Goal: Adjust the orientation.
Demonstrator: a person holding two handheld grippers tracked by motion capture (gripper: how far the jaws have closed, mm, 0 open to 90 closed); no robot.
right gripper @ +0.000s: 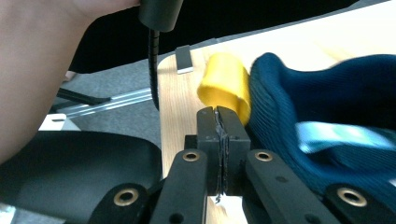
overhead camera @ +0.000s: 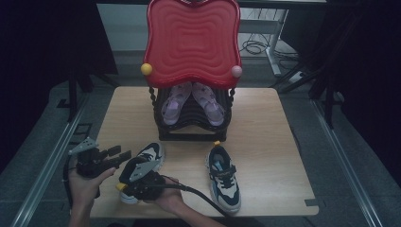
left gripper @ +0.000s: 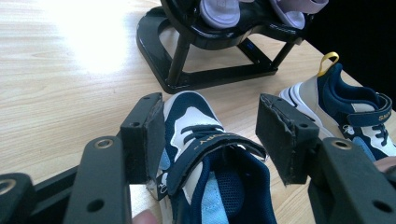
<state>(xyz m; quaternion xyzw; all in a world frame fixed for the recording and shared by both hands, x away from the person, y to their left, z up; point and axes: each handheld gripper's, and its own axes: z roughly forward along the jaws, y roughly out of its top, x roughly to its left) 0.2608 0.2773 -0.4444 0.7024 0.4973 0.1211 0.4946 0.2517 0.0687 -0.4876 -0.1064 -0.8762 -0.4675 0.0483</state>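
A navy, white and light-blue child's sneaker (overhead camera: 150, 153) lies at the table's front left, its yellow heel loop (right gripper: 223, 84) toward the person. My left gripper (overhead camera: 120, 152) is open to the shoe's left; in the left gripper view its pads straddle the strap and tongue of that sneaker (left gripper: 210, 158) without touching. My right gripper (overhead camera: 126, 185) sits at the shoe's heel. Its jaws (right gripper: 222, 114) are pressed together, tips right against the yellow loop; I cannot tell if any loop is pinched. The matching second sneaker (overhead camera: 224, 177) lies at the front right.
A black shoe rack (overhead camera: 191, 127) stands at the table's back middle with a pair of pink sandals (overhead camera: 172, 104) on it and a red wavy panel (overhead camera: 191, 40) above. The wooden table (overhead camera: 265, 123) ends close behind the left shoe's heel. Cables trail off both grippers.
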